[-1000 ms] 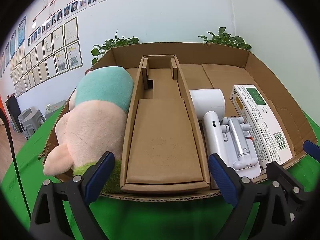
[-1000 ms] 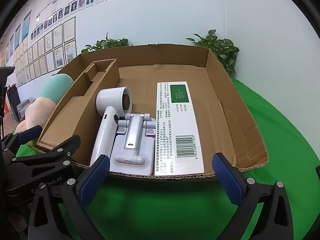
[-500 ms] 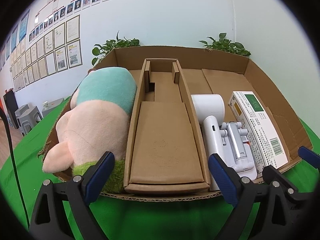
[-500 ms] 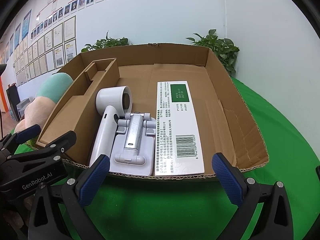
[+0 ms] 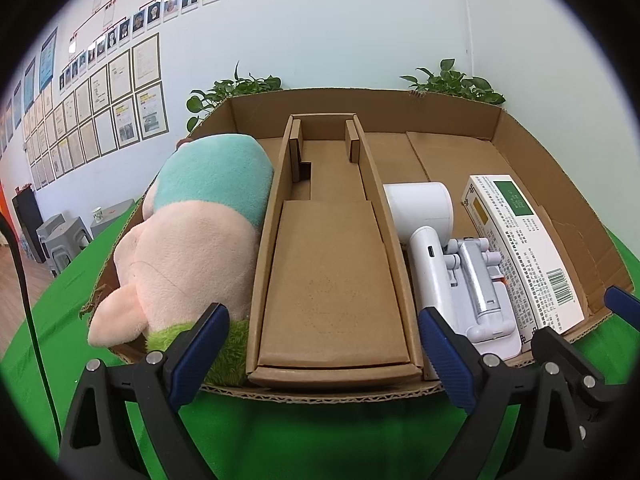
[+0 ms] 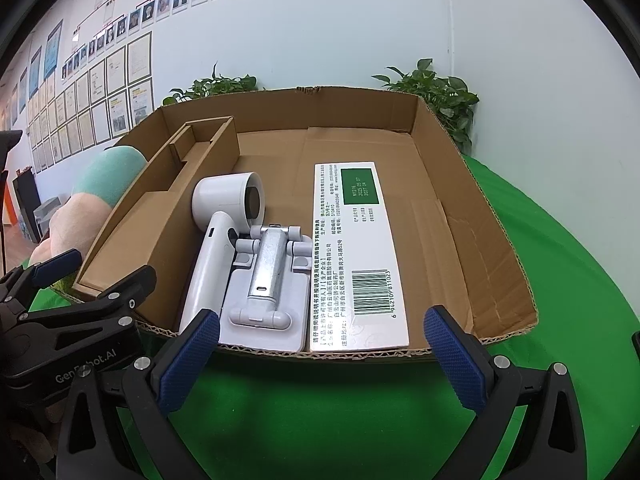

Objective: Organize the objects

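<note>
1. While both tools hover at the near edge of the shallow brown cardboard tray (image 5: 520, 128), the left gripper (image 5: 322, 356) spreads its blue-padded fingers (image 5: 202, 346) wide, holding nothing.
2. Equally wide and bare, the right gripper (image 6: 320, 354) faces the tray too.
3. Inside lie a long brown cardboard insert (image 5: 332, 256), a white handheld dryer-shaped device (image 6: 218, 236), a white folding stand (image 6: 266, 280) and a white printed carton with a green patch (image 6: 356, 248), side by side.
4. At the tray's left lies a pink and teal plush toy (image 5: 188, 236), all on the green tabletop (image 6: 320, 420).
</note>
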`<state>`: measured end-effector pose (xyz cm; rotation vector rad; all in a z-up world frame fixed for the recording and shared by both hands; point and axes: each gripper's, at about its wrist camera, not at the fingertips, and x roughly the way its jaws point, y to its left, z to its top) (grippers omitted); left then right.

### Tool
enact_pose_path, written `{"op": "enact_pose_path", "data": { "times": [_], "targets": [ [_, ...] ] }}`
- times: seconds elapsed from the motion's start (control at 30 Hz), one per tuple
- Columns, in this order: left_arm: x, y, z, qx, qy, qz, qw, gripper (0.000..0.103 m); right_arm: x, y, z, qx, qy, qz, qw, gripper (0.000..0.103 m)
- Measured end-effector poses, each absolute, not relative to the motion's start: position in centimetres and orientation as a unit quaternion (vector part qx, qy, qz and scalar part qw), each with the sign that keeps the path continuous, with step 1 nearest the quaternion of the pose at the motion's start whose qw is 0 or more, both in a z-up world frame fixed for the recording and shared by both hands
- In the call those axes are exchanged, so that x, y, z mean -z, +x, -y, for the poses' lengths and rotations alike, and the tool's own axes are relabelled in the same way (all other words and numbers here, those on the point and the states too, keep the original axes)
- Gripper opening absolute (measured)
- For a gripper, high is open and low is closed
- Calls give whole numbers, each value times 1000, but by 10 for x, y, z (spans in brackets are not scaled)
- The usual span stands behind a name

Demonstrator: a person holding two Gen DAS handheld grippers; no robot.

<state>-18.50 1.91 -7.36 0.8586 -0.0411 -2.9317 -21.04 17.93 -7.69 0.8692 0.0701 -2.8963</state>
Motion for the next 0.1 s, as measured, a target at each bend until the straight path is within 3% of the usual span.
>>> {"op": "enact_pose_path", "data": {
  "times": [0.1],
  "targets": [
    [74,-186,-20,958,284,15,42,98,77,-210,-179,956,286,-21,60,103]
  ]
}}
